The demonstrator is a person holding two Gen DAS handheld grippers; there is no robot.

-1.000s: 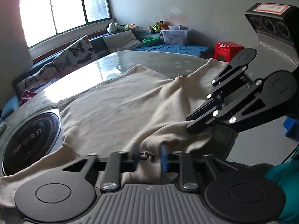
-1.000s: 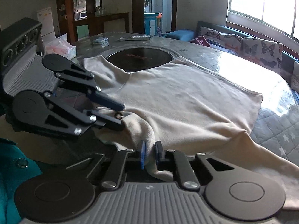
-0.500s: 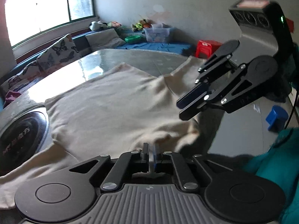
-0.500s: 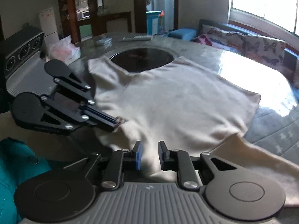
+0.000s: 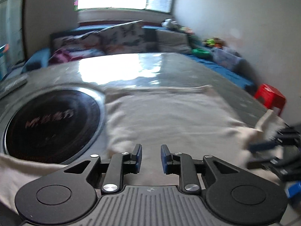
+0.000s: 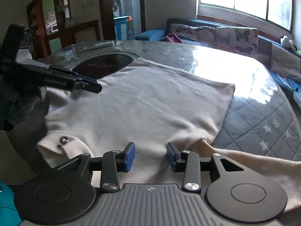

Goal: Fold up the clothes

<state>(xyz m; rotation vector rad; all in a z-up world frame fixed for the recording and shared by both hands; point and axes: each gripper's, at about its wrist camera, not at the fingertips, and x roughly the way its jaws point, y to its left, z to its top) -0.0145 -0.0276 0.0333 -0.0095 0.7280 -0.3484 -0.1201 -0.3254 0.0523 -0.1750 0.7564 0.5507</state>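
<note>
A cream garment (image 6: 135, 109) lies spread flat on the quilted table (image 6: 263, 124), its collar with a small black mark (image 6: 63, 141) near the front edge. One sleeve (image 6: 244, 160) trails off to the right. My right gripper (image 6: 150, 157) hovers open over the garment's near edge, with nothing between its blue pads. The left gripper (image 6: 90, 84) reaches in from the left above the cloth. In the blurred left wrist view, the left gripper (image 5: 150, 157) is open over the garment (image 5: 165, 116), and the right gripper (image 5: 272, 146) shows at the right edge.
A black round hob (image 5: 50, 124) is set into the table left of the garment, partly under its edge (image 6: 103, 64). A sofa with butterfly cushions (image 6: 225, 35) runs behind the table. A red stool (image 5: 269, 96) stands on the floor at the right.
Both grippers have let go of the bunched front edge and opened. The cloth now lies flatter. The left wrist view has swung toward the hob and window.
</note>
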